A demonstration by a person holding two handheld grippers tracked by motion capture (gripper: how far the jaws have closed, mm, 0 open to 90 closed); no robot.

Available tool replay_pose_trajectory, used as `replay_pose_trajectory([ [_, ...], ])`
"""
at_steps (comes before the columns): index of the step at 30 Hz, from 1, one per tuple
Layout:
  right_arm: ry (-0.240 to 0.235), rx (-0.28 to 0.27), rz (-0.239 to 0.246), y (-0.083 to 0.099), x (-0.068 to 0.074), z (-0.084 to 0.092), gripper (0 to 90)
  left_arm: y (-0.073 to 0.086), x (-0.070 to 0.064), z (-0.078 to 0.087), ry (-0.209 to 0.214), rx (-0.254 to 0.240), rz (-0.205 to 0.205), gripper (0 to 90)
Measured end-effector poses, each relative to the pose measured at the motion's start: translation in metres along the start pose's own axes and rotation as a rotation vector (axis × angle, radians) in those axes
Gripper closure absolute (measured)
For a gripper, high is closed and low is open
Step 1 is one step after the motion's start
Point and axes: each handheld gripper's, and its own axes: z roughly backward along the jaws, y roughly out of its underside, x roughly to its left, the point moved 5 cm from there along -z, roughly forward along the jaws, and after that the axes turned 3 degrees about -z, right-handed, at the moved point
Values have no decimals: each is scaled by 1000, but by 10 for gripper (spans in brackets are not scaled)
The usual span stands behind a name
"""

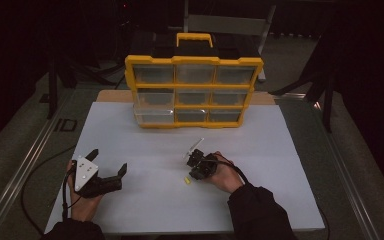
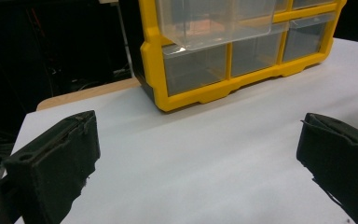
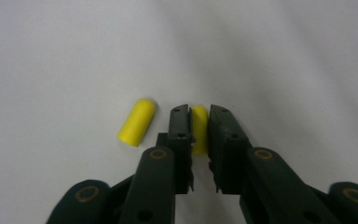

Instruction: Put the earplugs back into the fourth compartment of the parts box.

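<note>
Two small yellow caps lie on the white sheet. In the right gripper view, one yellow cap [image 3: 199, 133] sits pinched between the black jaws of my right gripper [image 3: 199, 113], touching both. The other yellow cap [image 3: 137, 122] lies loose just to the left of the jaws. From above, my right gripper [image 1: 193, 175] points down at the sheet near the middle front, with a yellow cap [image 1: 186, 181] at its tip. My left gripper [image 1: 109, 160] rests at the front left, jaws wide open and holding nothing. The same left gripper [image 2: 198, 126] faces the organizer.
A yellow drawer organizer [image 1: 194, 91] with clear drawers stands at the back of the white sheet [image 1: 280, 165]. Its lower left drawer [image 1: 152, 114] is pulled out; this open drawer [image 2: 214, 23] also shows ahead of the left gripper. A chair [image 1: 227, 24] stands behind.
</note>
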Motion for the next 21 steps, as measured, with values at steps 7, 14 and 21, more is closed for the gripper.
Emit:
replay_pose_trajectory([
  [7, -21, -23, -2, -2, -2, 5, 806, 0, 0, 0, -1, 0, 0, 3],
  [14, -26, -31, -36, -7, -3, 14, 805, 0, -1, 0, 0, 0, -1, 3],
  [21, -25, -62, -31, -19, -5, 31, 808, 0, -1, 0, 3, 1, -2, 3],
])
